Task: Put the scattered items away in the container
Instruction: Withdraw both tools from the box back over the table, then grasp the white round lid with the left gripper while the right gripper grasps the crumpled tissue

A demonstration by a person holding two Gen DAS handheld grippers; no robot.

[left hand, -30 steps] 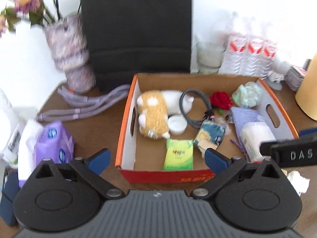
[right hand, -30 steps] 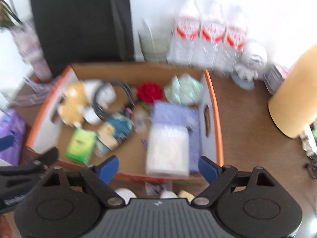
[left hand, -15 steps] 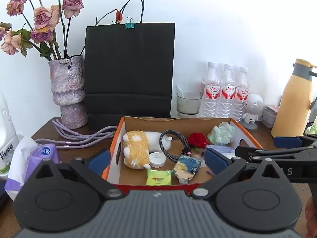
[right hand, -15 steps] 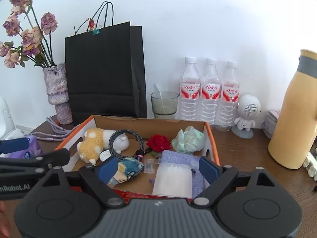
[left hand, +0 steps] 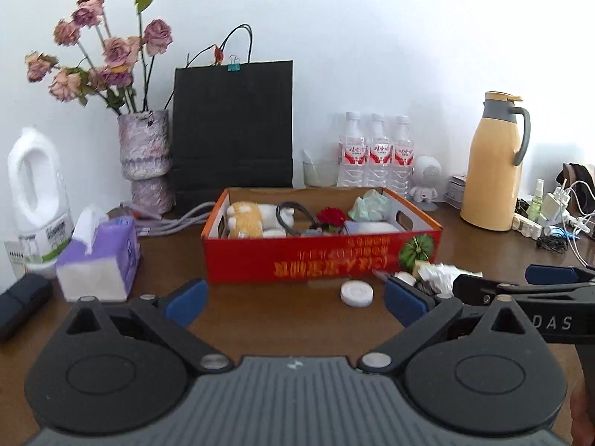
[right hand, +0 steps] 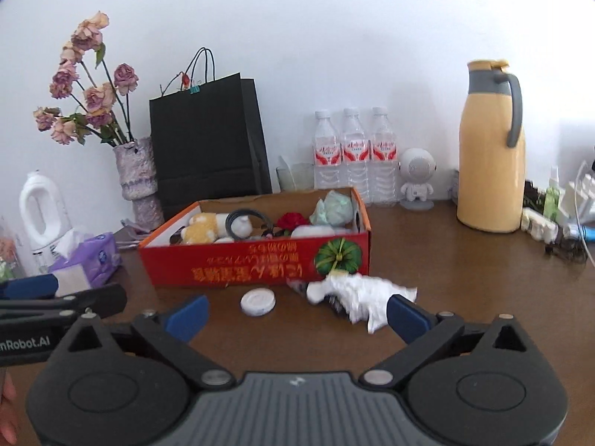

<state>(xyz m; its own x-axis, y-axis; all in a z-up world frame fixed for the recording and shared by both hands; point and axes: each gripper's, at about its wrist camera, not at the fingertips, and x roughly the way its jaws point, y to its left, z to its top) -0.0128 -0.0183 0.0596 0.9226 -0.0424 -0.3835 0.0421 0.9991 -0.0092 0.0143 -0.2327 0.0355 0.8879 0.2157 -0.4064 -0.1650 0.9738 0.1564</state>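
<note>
The red cardboard box (left hand: 319, 260) (right hand: 256, 260) stands mid-table and holds a yellow-white plush toy (left hand: 245, 219), a black cable, a red rose (right hand: 292, 220) and several soft items. In front of it on the brown table lie a white round lid (left hand: 356, 293) (right hand: 257, 301) and a crumpled white tissue (left hand: 442, 273) (right hand: 357, 291) over small dark bits. My left gripper (left hand: 295, 303) hangs open before the box with nothing in it. My right gripper (right hand: 296, 316) is beside it, its jaws opening and gripping nothing. Its right fingertip (right hand: 405, 316) is close to the tissue.
Behind the box stand a black paper bag (left hand: 232, 130), a vase of dried roses (left hand: 145, 156), three water bottles (left hand: 377, 152), a glass and a white figurine (right hand: 416, 182). The yellow flask (right hand: 491, 156) and chargers with cables are right. A purple tissue pack (left hand: 98, 260) and a white jug are left.
Both grippers have drawn back from above the box and sunk to the table in front of it. The lid and tissue have come into view. The right jaws stand wider.
</note>
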